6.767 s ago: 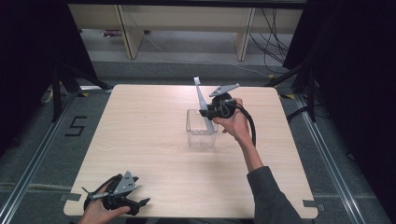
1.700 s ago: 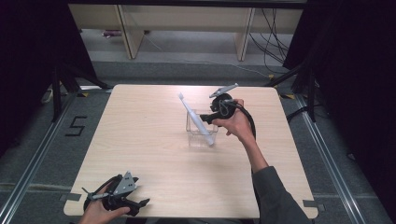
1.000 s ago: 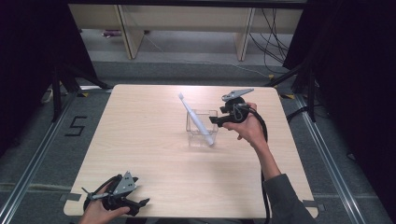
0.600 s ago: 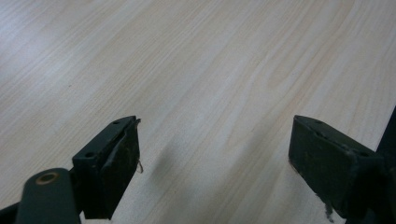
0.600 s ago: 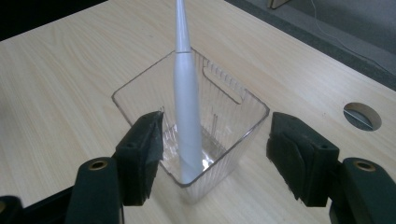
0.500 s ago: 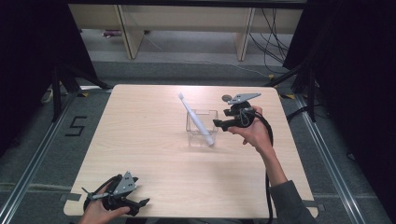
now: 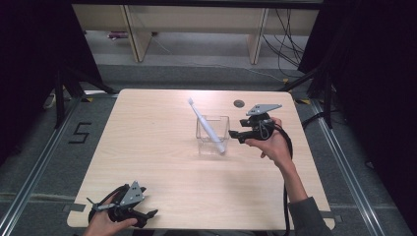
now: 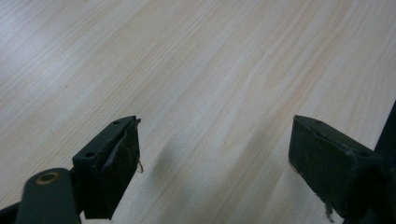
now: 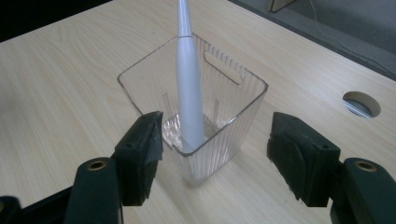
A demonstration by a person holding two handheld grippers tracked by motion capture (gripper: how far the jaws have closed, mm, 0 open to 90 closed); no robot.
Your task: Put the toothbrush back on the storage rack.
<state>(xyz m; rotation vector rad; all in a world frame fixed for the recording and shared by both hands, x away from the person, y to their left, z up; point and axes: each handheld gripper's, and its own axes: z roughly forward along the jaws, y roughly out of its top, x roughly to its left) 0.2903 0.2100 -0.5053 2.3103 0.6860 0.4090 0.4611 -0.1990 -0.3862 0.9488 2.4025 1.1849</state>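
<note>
On pale wood table, clear bin, shelving behind

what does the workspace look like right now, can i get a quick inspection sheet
surface: light wood table, round grommet hole near its far edge
job's things: white toothbrush leaning in a clear ribbed plastic cup
clutter: nothing seen
grippers: right tool open, just right of the cup, holding nothing; left tool open, low at the near left corner
cables: black cable trailing along the right forearm
surroundings: wooden shelving and floor cables behind, a 5 marked on the floor
</note>
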